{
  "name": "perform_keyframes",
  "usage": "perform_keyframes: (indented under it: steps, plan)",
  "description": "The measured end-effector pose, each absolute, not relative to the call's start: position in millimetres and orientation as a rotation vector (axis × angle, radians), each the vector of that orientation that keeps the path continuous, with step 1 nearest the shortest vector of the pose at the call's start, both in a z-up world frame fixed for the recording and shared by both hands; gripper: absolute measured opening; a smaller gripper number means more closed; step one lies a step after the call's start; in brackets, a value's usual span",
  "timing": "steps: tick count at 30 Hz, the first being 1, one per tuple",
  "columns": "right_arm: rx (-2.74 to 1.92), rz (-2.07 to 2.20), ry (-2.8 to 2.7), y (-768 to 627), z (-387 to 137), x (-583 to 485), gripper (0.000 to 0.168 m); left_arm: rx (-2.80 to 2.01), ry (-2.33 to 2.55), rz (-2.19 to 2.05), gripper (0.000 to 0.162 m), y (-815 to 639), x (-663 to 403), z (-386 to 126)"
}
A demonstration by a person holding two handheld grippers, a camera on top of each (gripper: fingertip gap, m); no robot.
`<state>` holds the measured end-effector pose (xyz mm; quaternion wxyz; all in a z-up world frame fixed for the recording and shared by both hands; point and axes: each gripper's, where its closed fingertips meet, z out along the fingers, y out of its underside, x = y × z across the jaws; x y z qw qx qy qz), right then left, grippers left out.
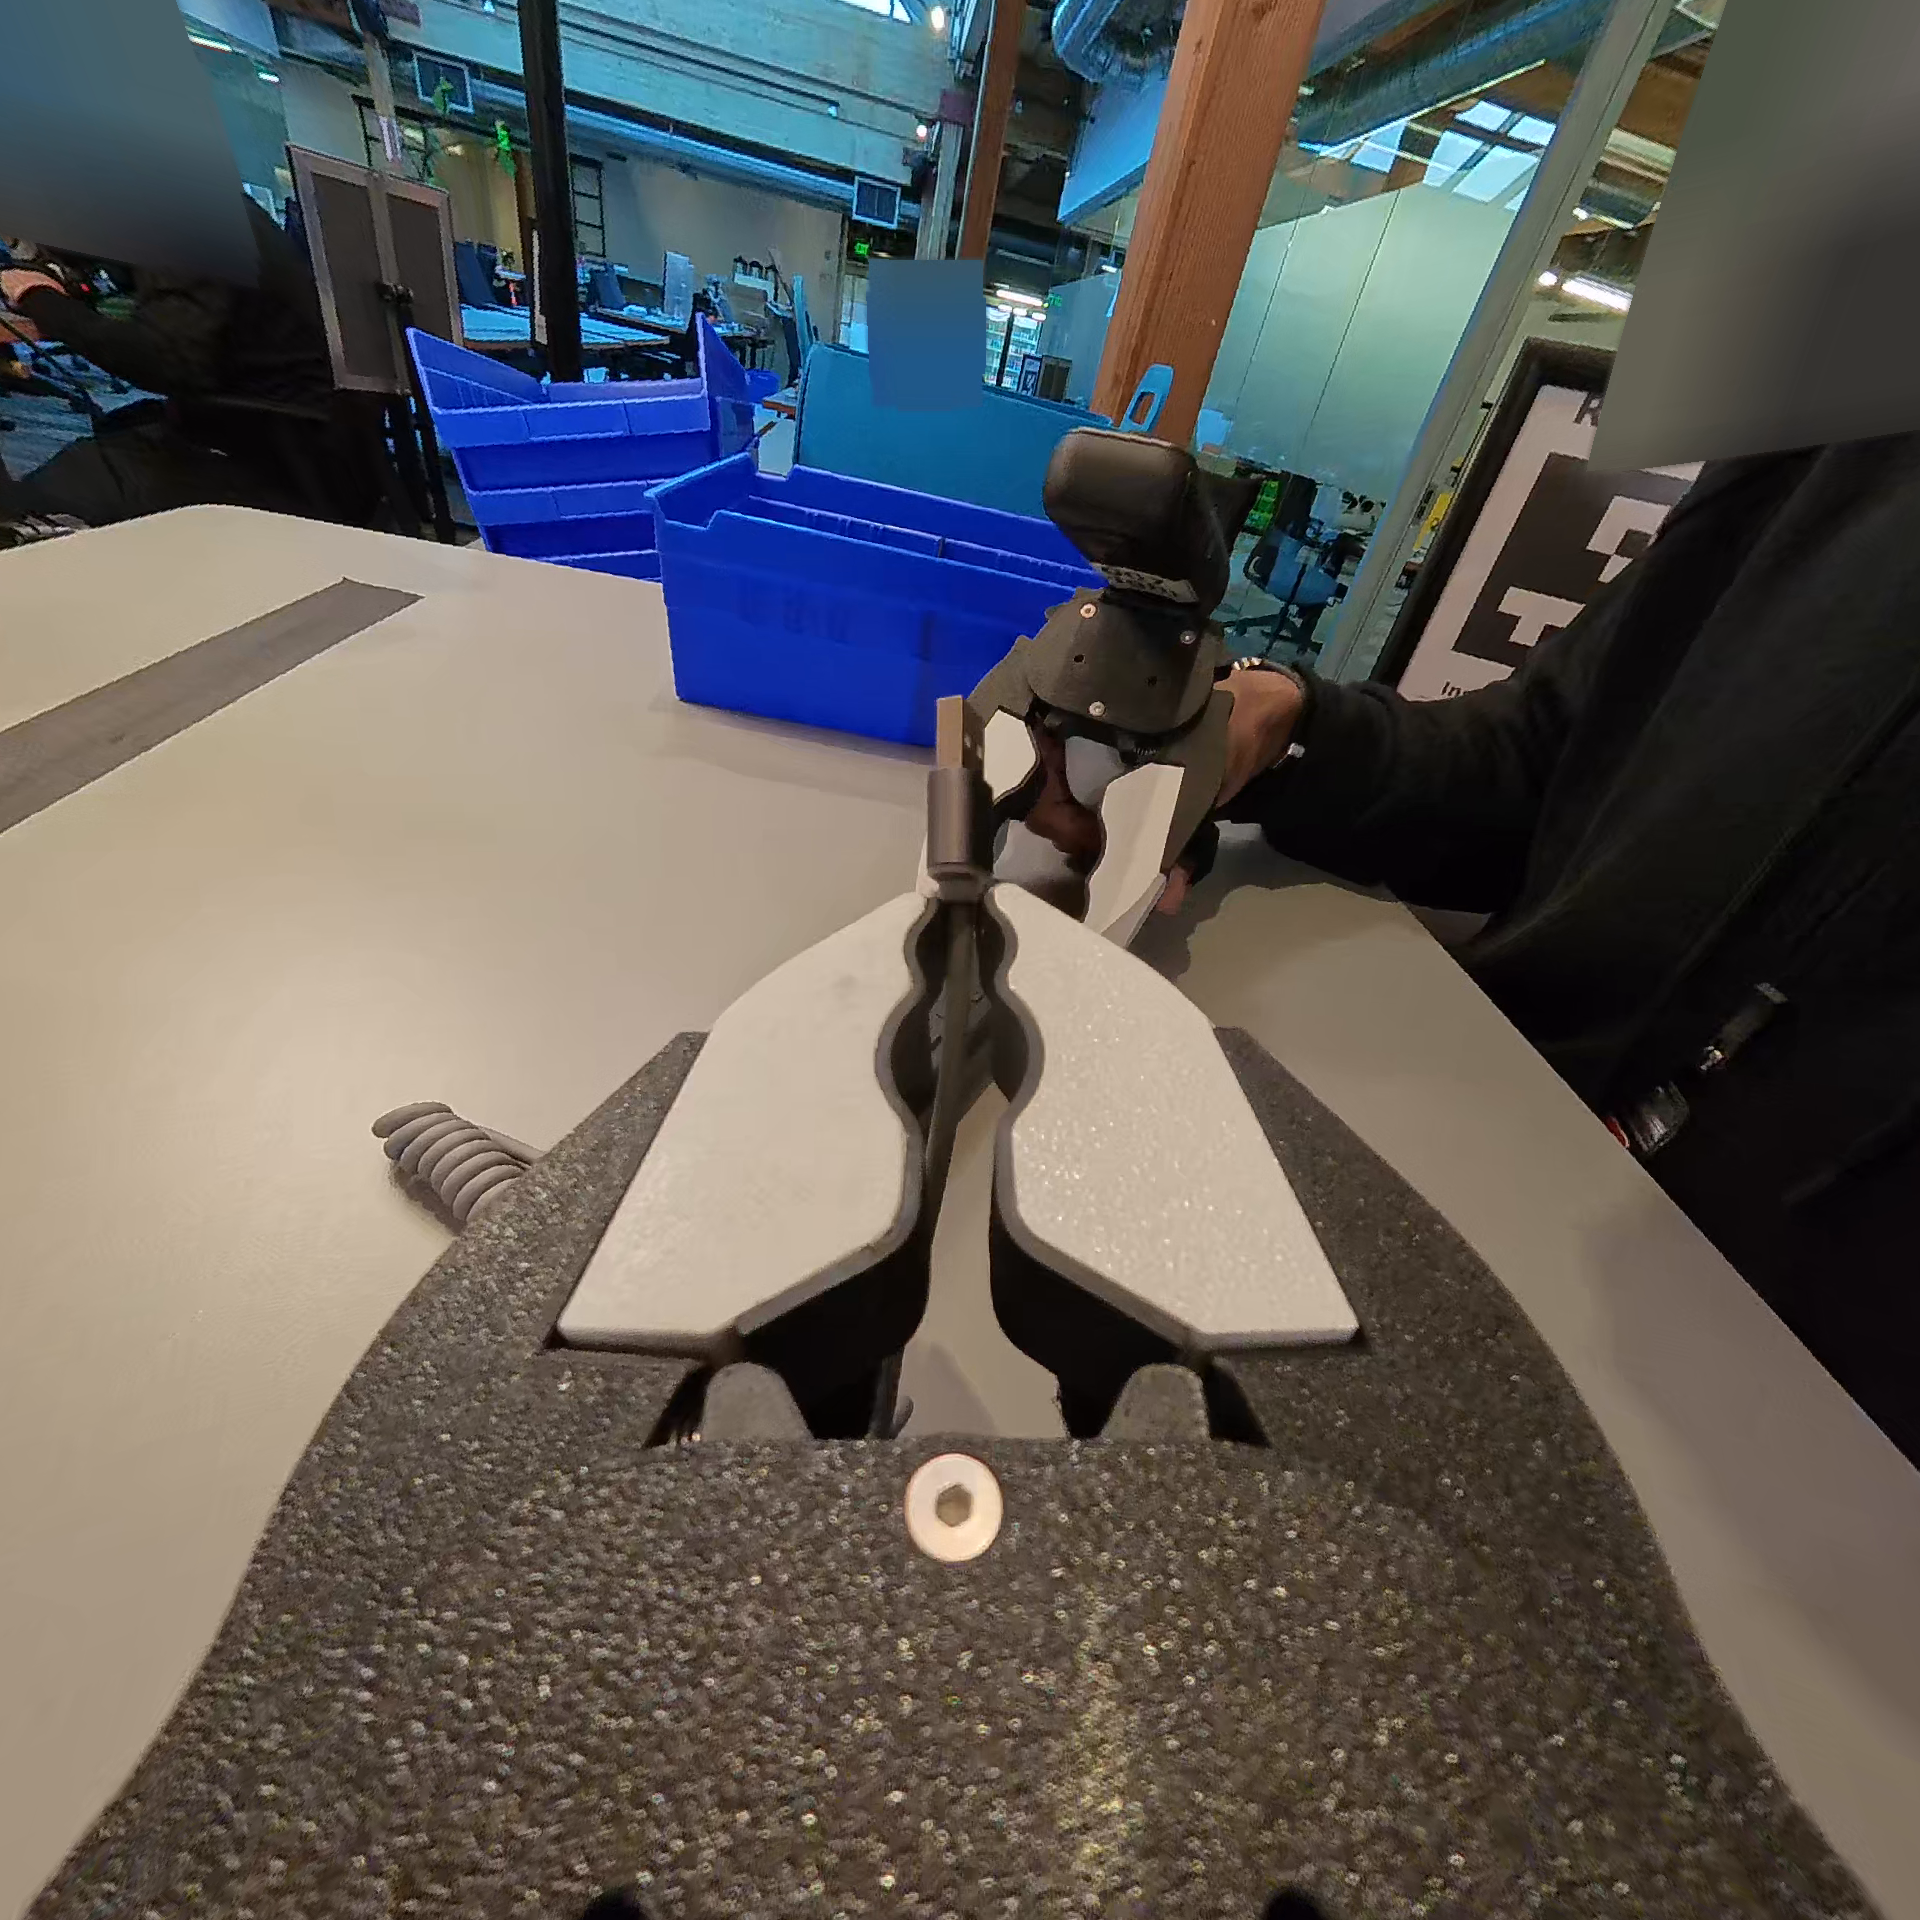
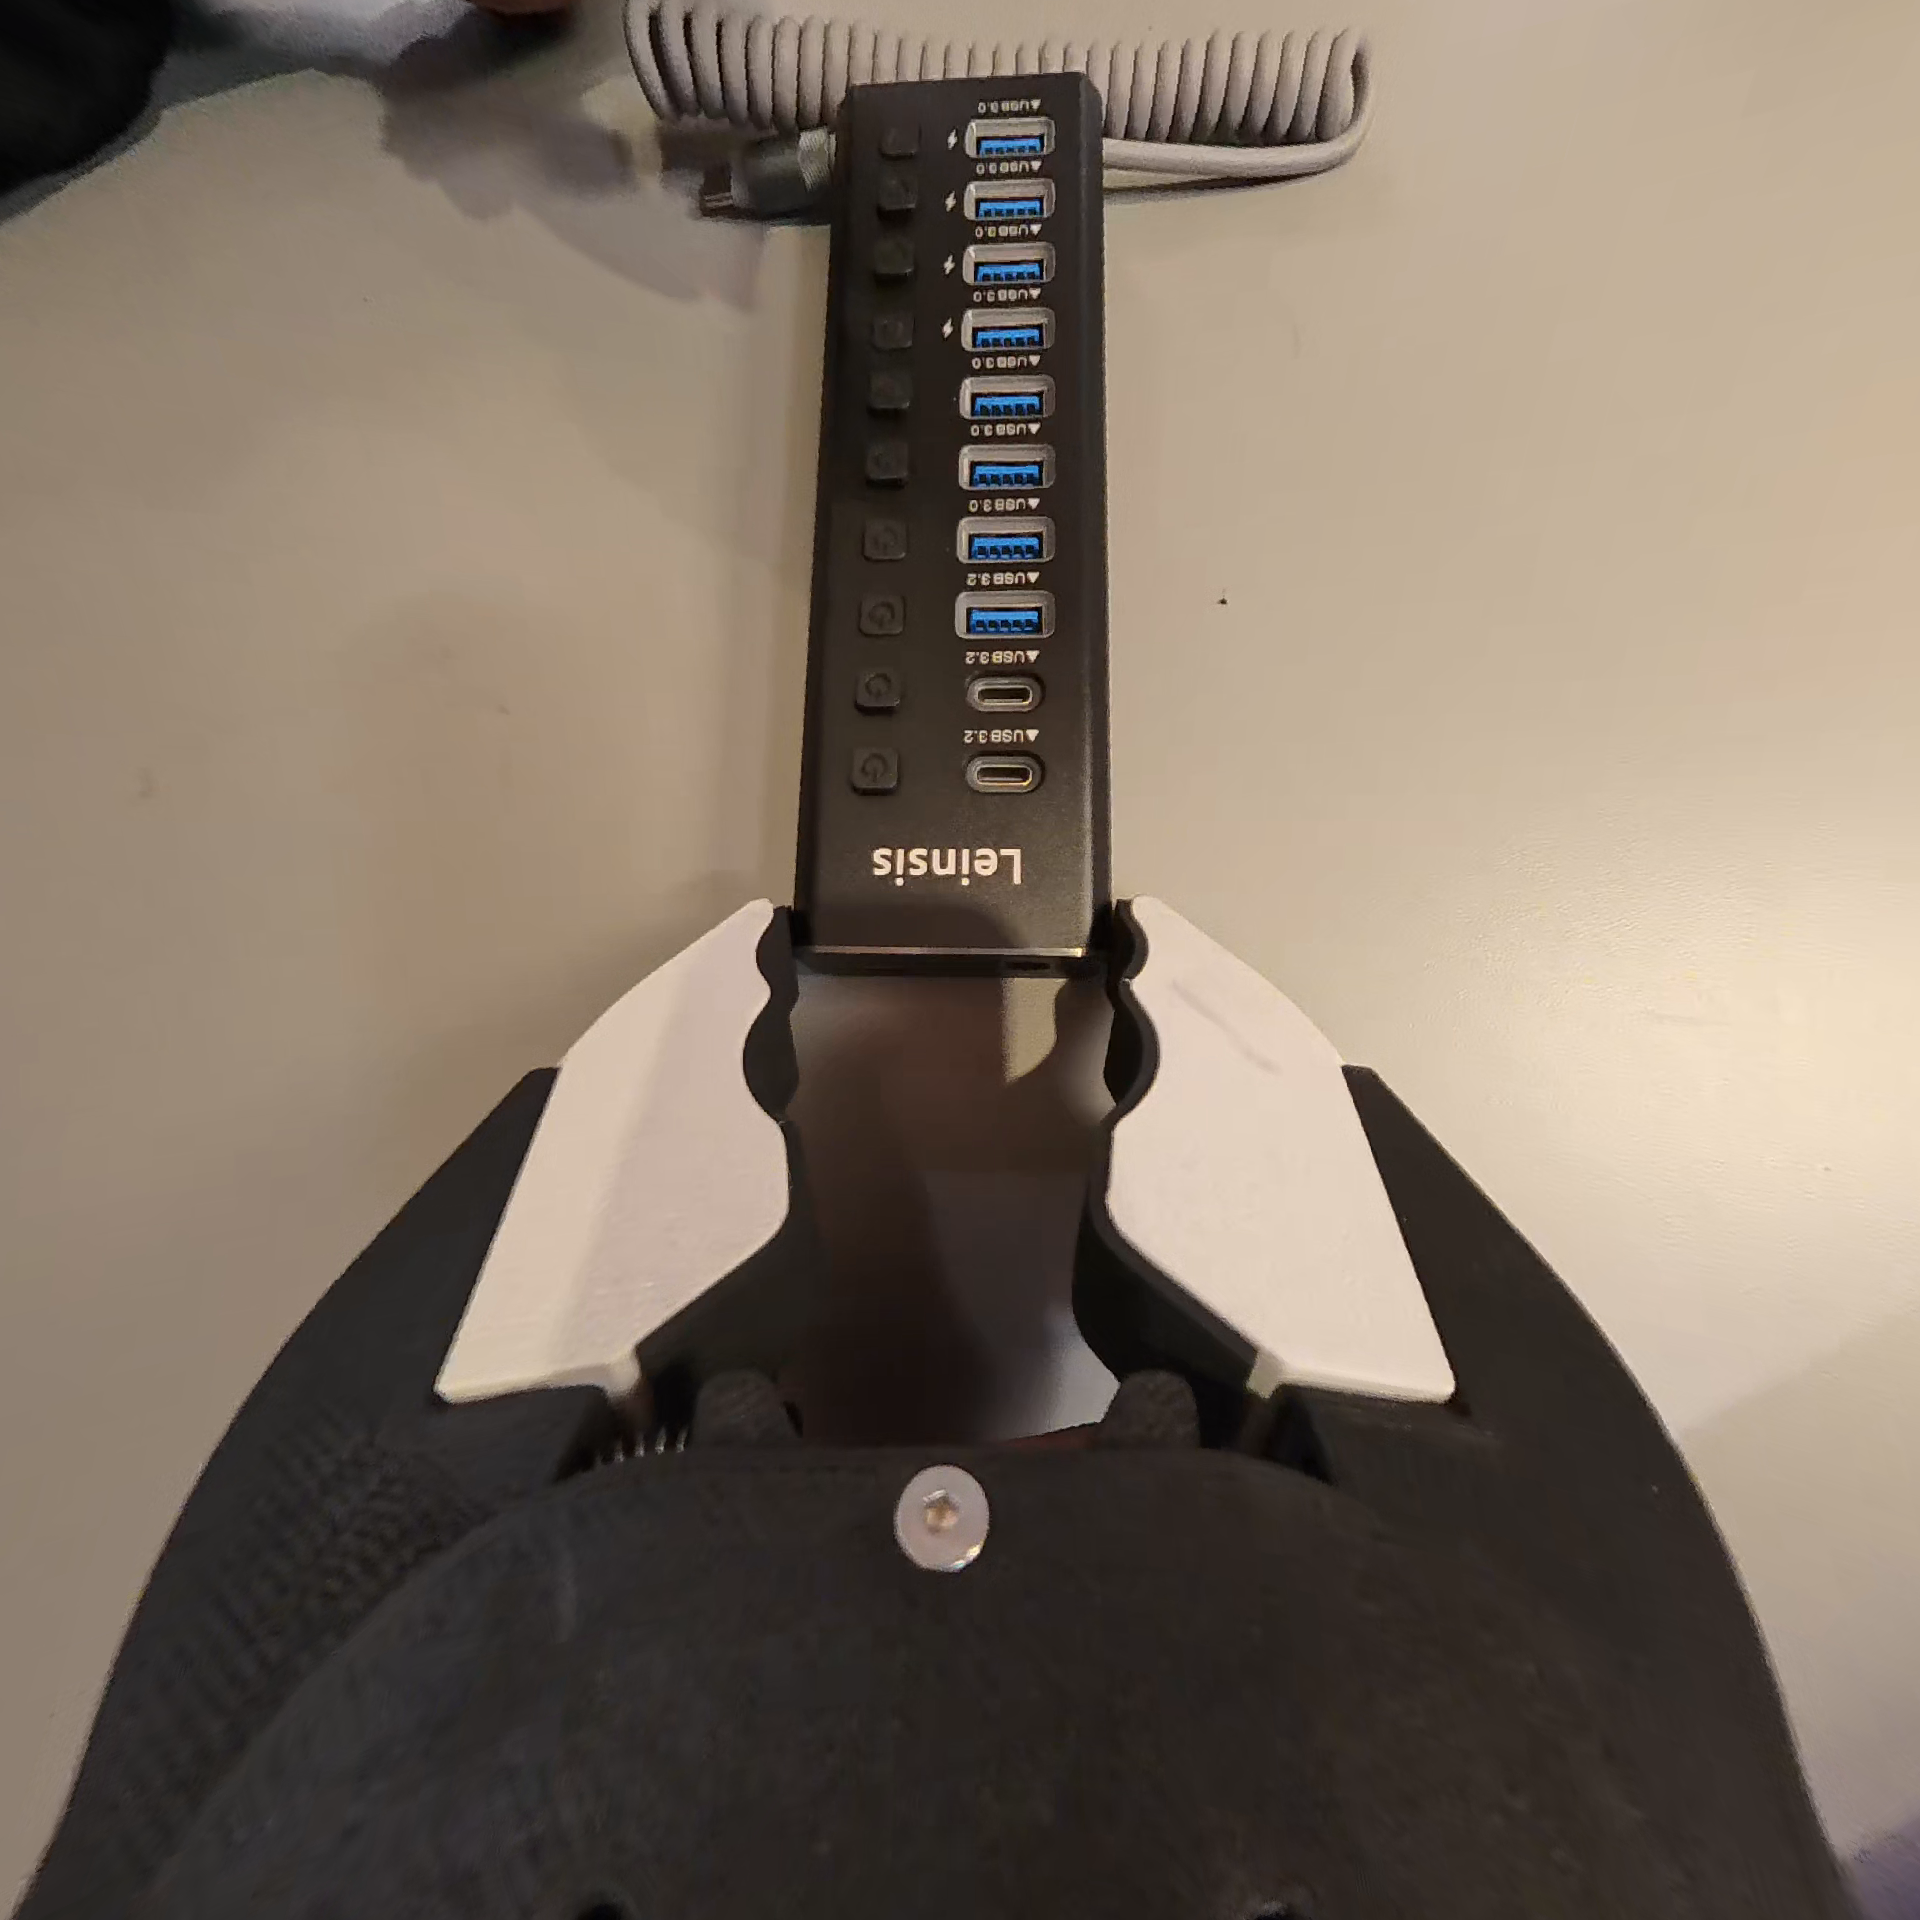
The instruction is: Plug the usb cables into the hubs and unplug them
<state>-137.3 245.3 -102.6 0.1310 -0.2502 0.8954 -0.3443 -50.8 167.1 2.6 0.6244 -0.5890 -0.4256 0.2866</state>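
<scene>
You're in the plugging-in step: no port on the hub (image 2: 951,499) is filled yet. Your right tongs (image 2: 951,935) are clamped on the hub's near end, pinning it flat on the worktop (image 2: 1507,623). Your left tongs (image 1: 961,914) are closed on the cable (image 1: 948,1049) just behind its plug (image 1: 954,795), which points up, clear of the hub. Beyond the hub's far end lies a coiled grey cable (image 2: 1039,83). Next, I'd judge, turn the plug square to one blue port before pushing.

Left gripper (image 1: 961,914) jaws clamped, right gripper (image 2: 951,935) gripping
</scene>
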Motion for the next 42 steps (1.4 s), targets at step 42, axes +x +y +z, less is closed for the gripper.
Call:
perform_keyframes:
  steps: [42]
  plan:
    - [-0.558,-1.008,2.199,190.7,-24.3,-75.0,0.032,-2.5,-0.348,2.212,0.005,170.5,-83.5,-16.5]
